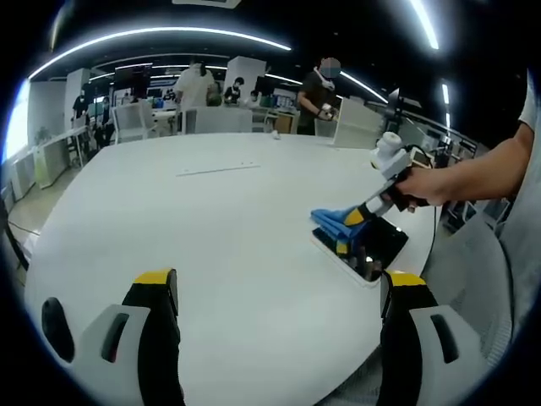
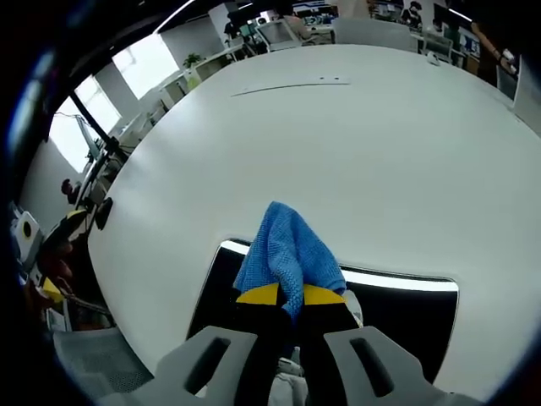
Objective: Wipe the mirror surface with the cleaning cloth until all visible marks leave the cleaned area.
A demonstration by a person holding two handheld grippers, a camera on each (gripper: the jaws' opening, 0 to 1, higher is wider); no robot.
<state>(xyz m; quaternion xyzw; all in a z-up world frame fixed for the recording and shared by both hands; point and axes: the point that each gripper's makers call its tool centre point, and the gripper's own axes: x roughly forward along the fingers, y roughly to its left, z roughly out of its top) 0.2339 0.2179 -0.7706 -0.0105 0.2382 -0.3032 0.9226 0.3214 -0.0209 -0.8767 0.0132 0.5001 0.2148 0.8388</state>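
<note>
Wiping looks underway, not finished — the blue cleaning cloth (image 2: 287, 254) is clamped between the closed jaws of the right hand-held gripper (image 2: 290, 298) and its free end lies on the far edge of the mirror (image 2: 406, 315), spilling a little onto the white desk (image 2: 355, 144) at 12 o'clock from the jaws. The mirror is a dark rectangular panel with a pale rim, flat on the desk near its edge, directly under and in front of the right hand-held gripper; its glass runs from 9 to 3 o'clock around the jaw tips. Marks on the glass cannot be judged: the surface reads dark with a bright strip of reflection, too small and glary to tell smudges from reflections, so I judge the bulk of the wipe is left, or at least unconfirmed. In the left gripper view the same cloth (image 1: 336, 222) sits on the mirror (image 1: 380, 247) at roughly 2 o'clock, with a person's hand (image 1: 423, 186) holding the right hand-held gripper (image 1: 359, 216) over it. The left hand-held gripper (image 1: 283, 292) has jaws wide apart, holding nothing, hovering over bare desk (image 1: 211, 220) — well apart from the mirror, which lies at its 2 o'clock.
</note>
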